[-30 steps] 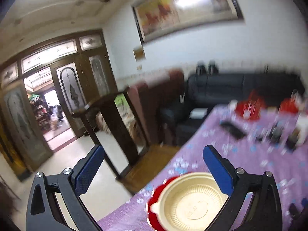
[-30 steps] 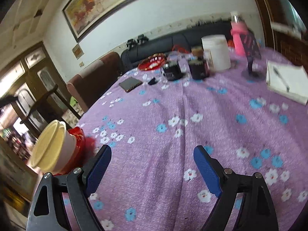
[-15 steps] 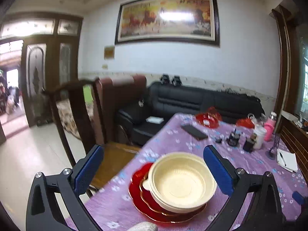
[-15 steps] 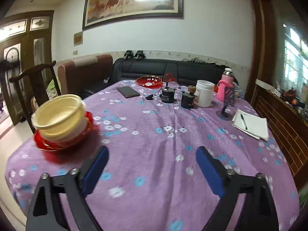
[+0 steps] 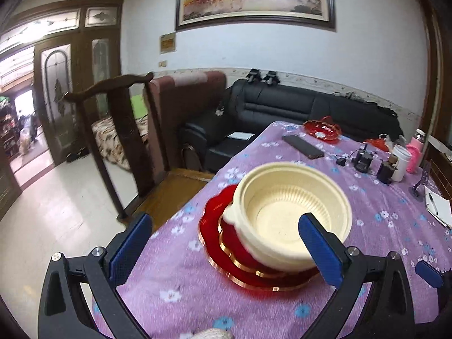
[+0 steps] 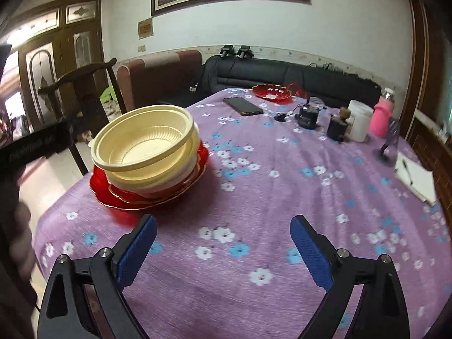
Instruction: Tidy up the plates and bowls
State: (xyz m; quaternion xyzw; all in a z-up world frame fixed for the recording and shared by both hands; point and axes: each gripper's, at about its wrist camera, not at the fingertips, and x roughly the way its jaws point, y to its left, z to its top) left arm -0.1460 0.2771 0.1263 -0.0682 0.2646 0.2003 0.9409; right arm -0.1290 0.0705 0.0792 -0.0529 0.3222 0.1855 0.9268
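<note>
Cream plastic bowls point(image 5: 293, 212) are nested and stand on stacked red plates with gold rims point(image 5: 220, 243) near the table's left edge. The bowls point(image 6: 147, 147) and red plates point(image 6: 121, 197) also show in the right wrist view. My left gripper point(image 5: 223, 243) is open and empty, just short of the stack, its right finger in front of the bowl rim. My right gripper point(image 6: 223, 248) is open and empty above the cloth, to the right of the stack. Another red plate point(image 6: 271, 91) lies at the far end.
The table has a purple flowered cloth point(image 6: 282, 186). At its far side are a black phone point(image 6: 243, 106), dark jars point(image 6: 336, 127), a white tub point(image 6: 358, 123), a pink bottle point(image 6: 384, 117) and a notebook with pen point(image 6: 415, 176). A wooden chair point(image 5: 113, 130) stands left.
Both grippers have swung and drawn nearer to the table; the stack now looks larger and closer in both views. Both stay open and empty.
</note>
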